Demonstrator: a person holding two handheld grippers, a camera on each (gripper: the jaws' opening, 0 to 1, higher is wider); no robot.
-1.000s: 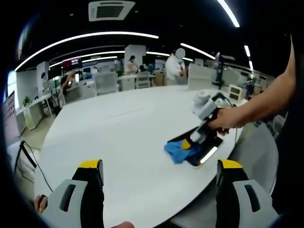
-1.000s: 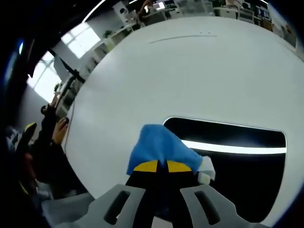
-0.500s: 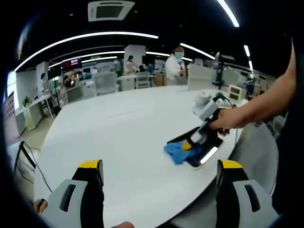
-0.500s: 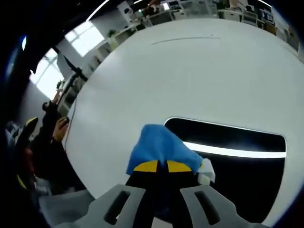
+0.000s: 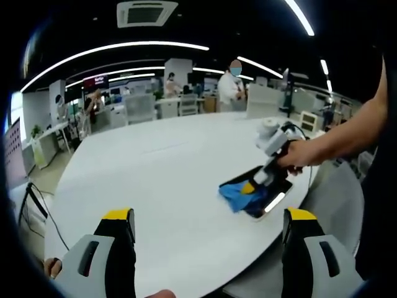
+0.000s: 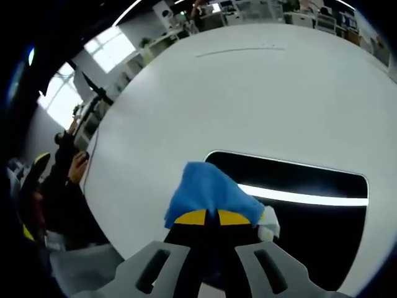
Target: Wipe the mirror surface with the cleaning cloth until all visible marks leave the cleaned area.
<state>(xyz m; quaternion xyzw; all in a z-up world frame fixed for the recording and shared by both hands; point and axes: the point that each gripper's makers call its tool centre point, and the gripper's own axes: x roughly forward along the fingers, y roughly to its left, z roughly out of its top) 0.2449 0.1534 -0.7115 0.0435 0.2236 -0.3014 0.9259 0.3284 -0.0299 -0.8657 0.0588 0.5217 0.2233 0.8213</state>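
Note:
A flat dark mirror [image 6: 310, 211] with rounded corners lies on the big white table [image 6: 236, 99] and reflects a ceiling light strip. My right gripper [image 6: 212, 217] is shut on a blue cleaning cloth [image 6: 208, 192], which presses on the mirror's left end. In the left gripper view the right gripper [image 5: 248, 188], held by a hand, holds the blue cloth [image 5: 239, 195] on the mirror [image 5: 268, 197] near the table's right edge. My left gripper [image 5: 208, 223] hovers open with nothing between its jaws, well short of the mirror.
The round white table [image 5: 155, 180] spreads wide to the left of the mirror. A person's arm [image 5: 347, 133] reaches in from the right. Behind are office desks, chairs and several people [image 5: 231, 87]. Cables [image 5: 34, 211] hang by the table's left edge.
The right gripper with the cloth has slid a little further onto the mirror. The left gripper has stayed put.

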